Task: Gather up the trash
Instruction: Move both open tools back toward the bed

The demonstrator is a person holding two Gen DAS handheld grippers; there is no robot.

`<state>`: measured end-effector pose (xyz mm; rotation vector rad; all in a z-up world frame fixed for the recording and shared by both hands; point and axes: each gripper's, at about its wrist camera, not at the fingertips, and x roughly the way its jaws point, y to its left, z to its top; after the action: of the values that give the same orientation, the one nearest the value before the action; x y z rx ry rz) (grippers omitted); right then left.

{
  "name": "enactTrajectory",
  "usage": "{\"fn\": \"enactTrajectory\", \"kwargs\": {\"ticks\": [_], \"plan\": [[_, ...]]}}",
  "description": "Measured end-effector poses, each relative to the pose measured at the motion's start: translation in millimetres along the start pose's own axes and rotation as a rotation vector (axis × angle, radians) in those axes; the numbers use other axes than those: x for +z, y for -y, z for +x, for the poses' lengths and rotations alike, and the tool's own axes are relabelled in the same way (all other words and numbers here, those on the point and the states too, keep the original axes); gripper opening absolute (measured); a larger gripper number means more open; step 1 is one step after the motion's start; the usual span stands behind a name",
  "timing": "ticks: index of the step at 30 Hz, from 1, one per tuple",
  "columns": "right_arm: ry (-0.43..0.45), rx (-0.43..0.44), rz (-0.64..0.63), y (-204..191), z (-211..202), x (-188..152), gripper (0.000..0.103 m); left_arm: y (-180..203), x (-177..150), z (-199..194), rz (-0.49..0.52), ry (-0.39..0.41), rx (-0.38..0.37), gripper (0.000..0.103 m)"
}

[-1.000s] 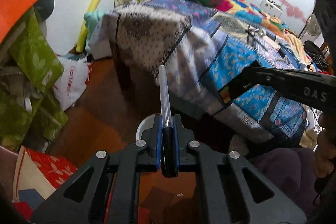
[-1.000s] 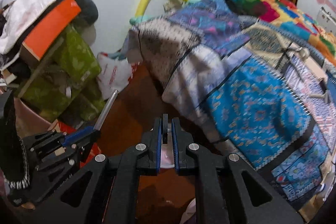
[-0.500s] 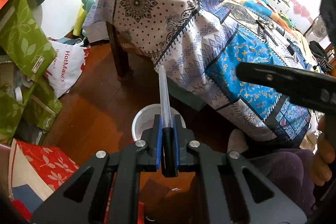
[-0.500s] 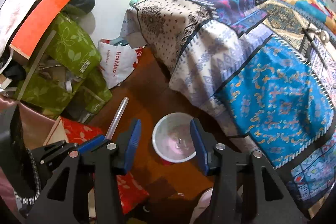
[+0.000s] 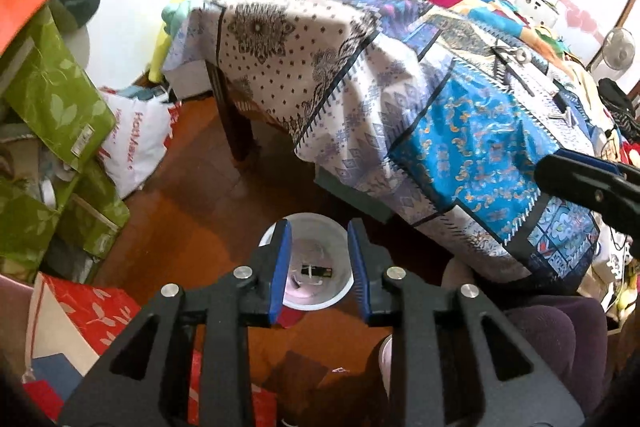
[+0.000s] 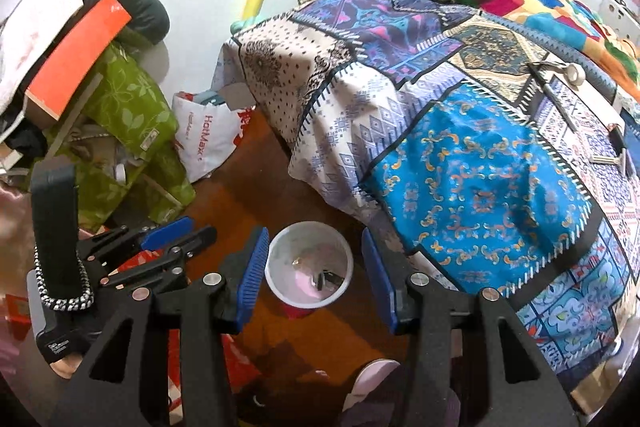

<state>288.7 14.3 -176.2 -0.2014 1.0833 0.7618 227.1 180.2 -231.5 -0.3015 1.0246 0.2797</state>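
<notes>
Hovering both grippers over the white trash cup (image 5: 307, 263) on the wood floor beside the bed, we hold left gripper (image 5: 319, 265) and right gripper (image 6: 310, 277) spread apart and empty, with small dark trash (image 5: 316, 271) lying inside the cup.

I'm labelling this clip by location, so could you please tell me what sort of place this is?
Most likely a cluttered bedroom in a home: a bed under a patchwork bedspread, a wooden floor with a small white bin, and bags piled by the wall.
</notes>
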Motion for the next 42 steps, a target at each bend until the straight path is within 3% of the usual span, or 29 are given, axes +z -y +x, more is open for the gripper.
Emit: {"fn": "enactTrajectory", "kwargs": {"ticks": [5,12,15,17,23,27,32,37,42], "plan": [[0.054,-0.017,-0.008,0.6,-26.1,-6.6,0.045,16.0,-3.6,-44.0,0.034,0.087,0.003,0.028],[0.201,-0.064,-0.055,-2.0,-85.3,-21.8,0.045,43.2,-5.4,-108.1,0.069,0.227,-0.016,0.028],[0.279,-0.093,-0.066,-0.3,-112.7,-30.1,0.045,55.7,-5.2,-132.8,0.077,0.280,-0.030,0.036],[0.328,-0.111,-0.065,2.5,-130.6,-35.6,0.045,65.6,-5.7,-149.6,0.082,0.319,-0.043,0.046],[0.498,-0.169,-0.030,17.9,-185.7,-53.7,0.045,96.7,-4.1,-189.6,0.101,0.417,-0.118,0.054],[0.576,-0.205,-0.006,30.5,-214.6,-61.2,0.045,121.6,-0.2,-204.1,0.132,0.463,-0.140,0.064],[0.658,-0.263,0.041,52.1,-244.0,-68.3,0.045,156.5,4.5,-214.8,0.186,0.519,-0.153,0.085],[0.688,-0.311,0.077,77.5,-258.4,-71.2,0.045,186.5,11.5,-215.2,0.232,0.555,-0.167,0.090],[0.673,-0.381,0.089,104.4,-264.4,-76.4,0.045,214.1,21.5,-199.2,0.256,0.528,-0.206,0.093]]}}
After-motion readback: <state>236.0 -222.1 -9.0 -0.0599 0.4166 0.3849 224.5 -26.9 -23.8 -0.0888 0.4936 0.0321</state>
